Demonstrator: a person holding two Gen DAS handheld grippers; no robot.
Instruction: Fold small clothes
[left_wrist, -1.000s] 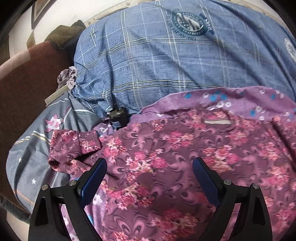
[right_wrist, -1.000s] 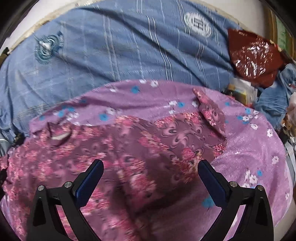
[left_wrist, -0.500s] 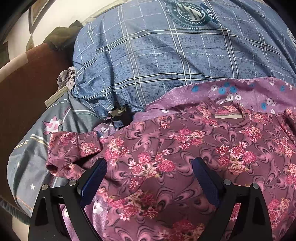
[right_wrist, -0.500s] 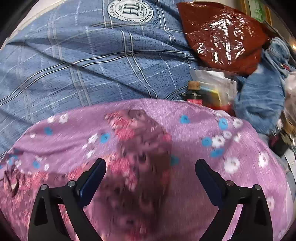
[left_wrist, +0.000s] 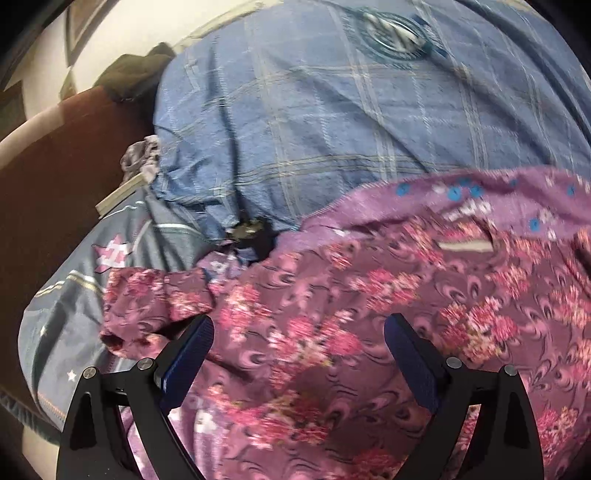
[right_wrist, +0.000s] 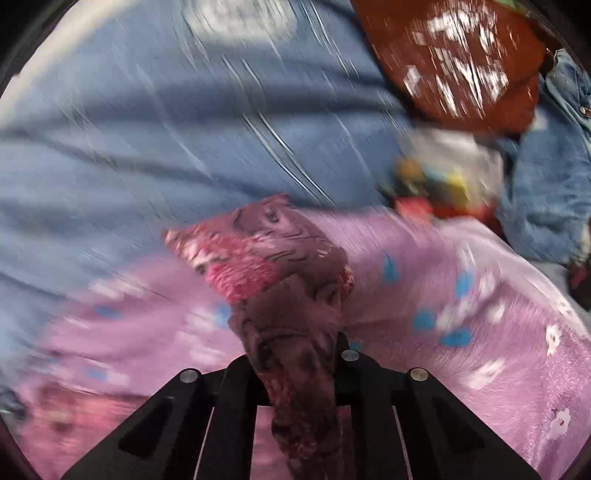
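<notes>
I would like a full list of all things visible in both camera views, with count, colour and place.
floral garment: one, maroon with pink flowers, spread on the lilac sheet; its sleeve is pinched.
lilac sheet: one, with blue and white flowers, under the garment.
blue checked quilt: one, behind.
grey star cloth: one, left.
red-brown plastic bag: one, upper right.
denim cloth: one, blue, right.
left hand-held gripper: black, blue pads, open over the garment.
right hand-held gripper: black, jaws just closed on the sleeve.

Soft daylight, fisheye-dark corners; right wrist view heavily motion-blurred, left mildly.
</notes>
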